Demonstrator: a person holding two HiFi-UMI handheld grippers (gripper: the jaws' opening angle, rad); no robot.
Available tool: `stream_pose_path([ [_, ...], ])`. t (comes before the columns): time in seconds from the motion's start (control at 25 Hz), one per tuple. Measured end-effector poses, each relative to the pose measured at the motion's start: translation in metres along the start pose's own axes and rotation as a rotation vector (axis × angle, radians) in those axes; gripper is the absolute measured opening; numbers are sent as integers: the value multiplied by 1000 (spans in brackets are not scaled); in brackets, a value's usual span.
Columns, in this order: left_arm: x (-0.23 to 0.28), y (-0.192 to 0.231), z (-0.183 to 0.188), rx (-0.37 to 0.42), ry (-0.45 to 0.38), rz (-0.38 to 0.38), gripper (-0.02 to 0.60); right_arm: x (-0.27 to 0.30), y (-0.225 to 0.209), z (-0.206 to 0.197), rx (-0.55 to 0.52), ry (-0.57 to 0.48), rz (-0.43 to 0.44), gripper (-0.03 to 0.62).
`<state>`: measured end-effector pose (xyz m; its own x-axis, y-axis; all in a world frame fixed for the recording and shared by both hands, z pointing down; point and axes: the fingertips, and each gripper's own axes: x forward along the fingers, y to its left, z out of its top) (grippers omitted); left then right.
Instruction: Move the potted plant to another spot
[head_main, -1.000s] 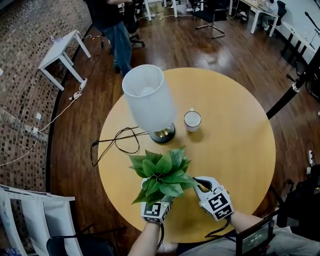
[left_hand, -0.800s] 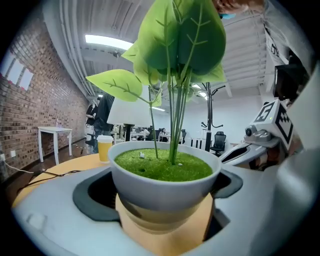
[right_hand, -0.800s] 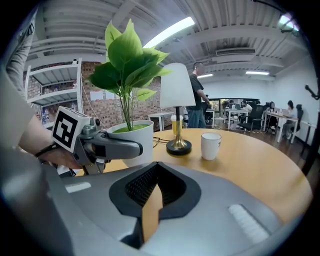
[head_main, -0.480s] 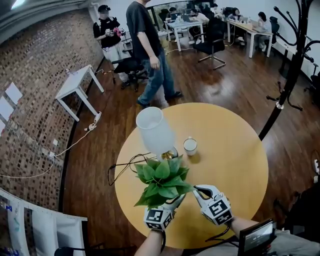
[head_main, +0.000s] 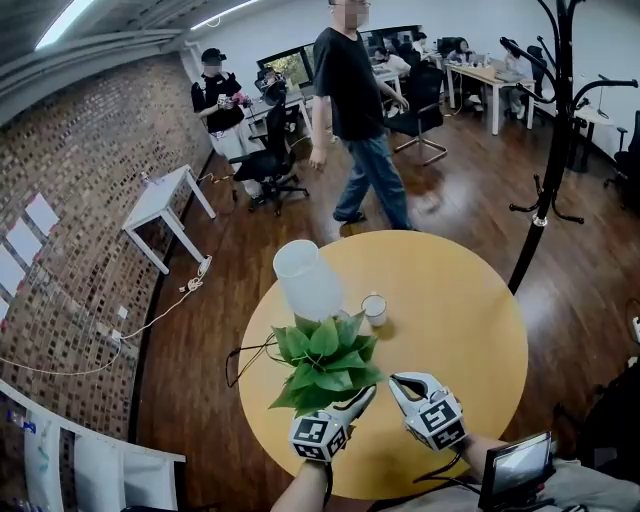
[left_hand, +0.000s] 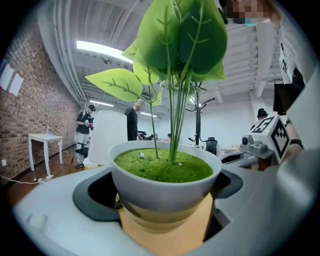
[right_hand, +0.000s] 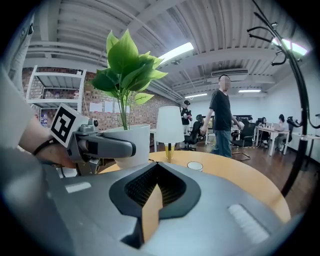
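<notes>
Left gripper (head_main: 352, 403): jaws clamped round the potted plant (head_main: 325, 362), on its white pot (left_hand: 165, 186).
Right gripper (head_main: 410, 384): jaws together, empty, at the plant's 3 o'clock.
Plant: table (head_main: 470, 320) edge, 8 o'clock.
Handling: probably light and top-heavy, with a smooth, rigid pot; hold the bowl, never the stems.

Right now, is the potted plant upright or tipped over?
Upright. The potted plant sits with its rim level between the jaws of the left gripper, and its stems rise straight up.
</notes>
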<state>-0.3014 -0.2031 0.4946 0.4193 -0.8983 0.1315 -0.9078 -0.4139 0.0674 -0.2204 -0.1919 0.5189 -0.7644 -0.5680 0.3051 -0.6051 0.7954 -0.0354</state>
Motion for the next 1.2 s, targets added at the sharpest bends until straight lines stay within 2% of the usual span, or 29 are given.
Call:
stream_pose_path([
  [0.2,4,-5,1,6,1,-52,532,-4,0,3,-2,-9,-48,8],
  [0.48,21,-31,1,8,15,-156,532,-25,-19,6,15,-18,-159,9],
  [0.64,29,-46,-2,-2,25,-182,532,-38,-30,2,12,-12,-188,9],
  [1.0,100,-118,-6,-18,12,-132,532,-82,-120,-18,7,-18,-138,8],
  [1.2,125,-139,6,-29,18,-104,532,-98,-154,-9,5,-12,-119,8],
])
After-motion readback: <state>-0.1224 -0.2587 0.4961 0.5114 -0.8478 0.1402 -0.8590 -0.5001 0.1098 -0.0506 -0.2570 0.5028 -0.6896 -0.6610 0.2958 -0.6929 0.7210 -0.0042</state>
